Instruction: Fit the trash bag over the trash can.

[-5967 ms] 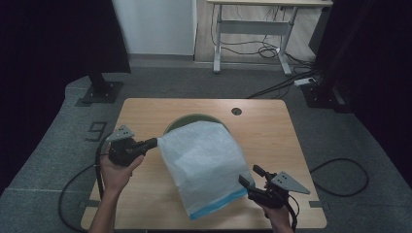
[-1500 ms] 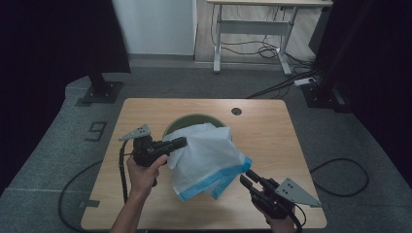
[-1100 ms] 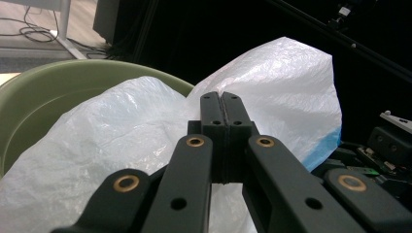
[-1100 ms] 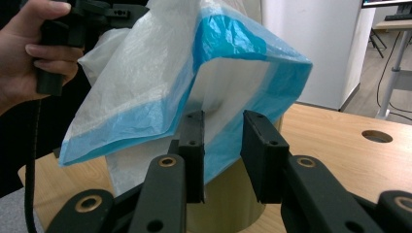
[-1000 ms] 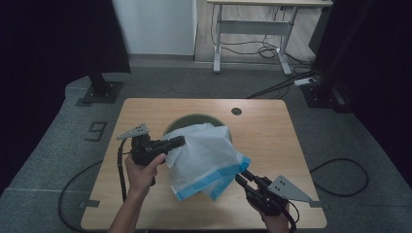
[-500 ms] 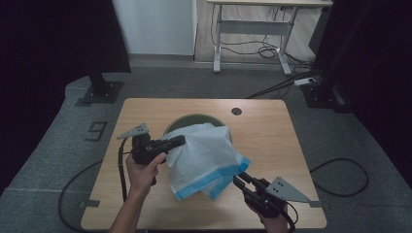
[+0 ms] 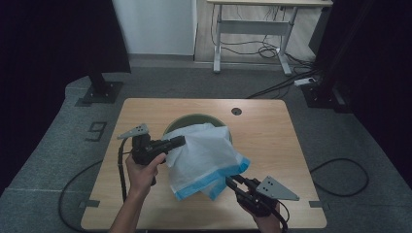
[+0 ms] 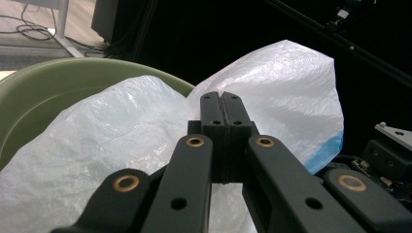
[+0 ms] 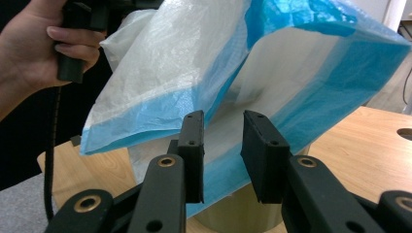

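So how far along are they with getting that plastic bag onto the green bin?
Partly there. Done: the white bag with the blue edge is draped over the green bin, and the left gripper is pinching one side of it. In hand: the right gripper, jaws apart, is at the bag's open blue edge. Left: spreading the opening around the bin's rim, which isn't lined yet.

white bag over green bin — left tool pinching
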Tool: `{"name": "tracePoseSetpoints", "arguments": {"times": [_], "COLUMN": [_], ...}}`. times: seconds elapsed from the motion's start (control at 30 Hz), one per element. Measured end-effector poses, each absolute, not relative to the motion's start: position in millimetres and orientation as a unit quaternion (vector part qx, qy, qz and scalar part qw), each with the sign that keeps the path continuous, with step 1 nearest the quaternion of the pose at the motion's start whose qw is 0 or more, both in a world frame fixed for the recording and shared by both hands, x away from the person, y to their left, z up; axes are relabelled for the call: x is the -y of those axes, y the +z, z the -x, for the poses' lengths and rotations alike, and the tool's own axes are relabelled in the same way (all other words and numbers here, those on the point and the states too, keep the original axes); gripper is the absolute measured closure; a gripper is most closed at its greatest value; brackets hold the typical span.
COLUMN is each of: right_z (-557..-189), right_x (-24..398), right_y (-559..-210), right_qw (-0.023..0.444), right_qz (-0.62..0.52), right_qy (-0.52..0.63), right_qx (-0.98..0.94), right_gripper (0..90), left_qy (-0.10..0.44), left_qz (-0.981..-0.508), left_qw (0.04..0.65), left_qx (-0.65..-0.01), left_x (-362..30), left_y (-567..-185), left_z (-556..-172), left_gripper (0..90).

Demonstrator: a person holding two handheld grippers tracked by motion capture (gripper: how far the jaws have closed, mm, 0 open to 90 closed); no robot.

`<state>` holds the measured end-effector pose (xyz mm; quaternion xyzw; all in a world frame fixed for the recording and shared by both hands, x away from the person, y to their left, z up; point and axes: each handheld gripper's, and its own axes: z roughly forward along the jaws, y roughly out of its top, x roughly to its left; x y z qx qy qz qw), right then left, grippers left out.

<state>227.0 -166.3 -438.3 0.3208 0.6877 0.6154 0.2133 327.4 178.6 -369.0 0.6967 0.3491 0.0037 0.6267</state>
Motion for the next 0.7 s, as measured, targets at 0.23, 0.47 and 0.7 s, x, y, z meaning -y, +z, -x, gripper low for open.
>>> {"name": "tracePoseSetpoints", "arguments": {"times": [0.23, 0.47, 0.7], "right_z": [-228.3, -229.3, -229.0], "right_x": [167.7, 168.5, 169.1], "right_y": [-438.4, -439.7, -439.2], "right_qw": [0.217, 0.218, 0.220], "right_qz": [-0.322, -0.324, -0.324], "right_qy": [0.614, 0.613, 0.612], "right_qx": [-0.687, -0.687, -0.687], "right_gripper": [69.1, 69.2, 69.2], "left_qy": [0.003, -0.001, -0.002], "left_qz": [-0.696, -0.695, -0.696], "left_qw": [0.628, 0.628, 0.626], "left_qx": [-0.349, -0.351, -0.350], "left_x": [-180.1, -181.7, -180.0], "left_y": [-369.2, -370.9, -372.3], "left_z": [-327.2, -327.6, -327.7], "left_gripper": [90.0, 90.0, 90.0]}}
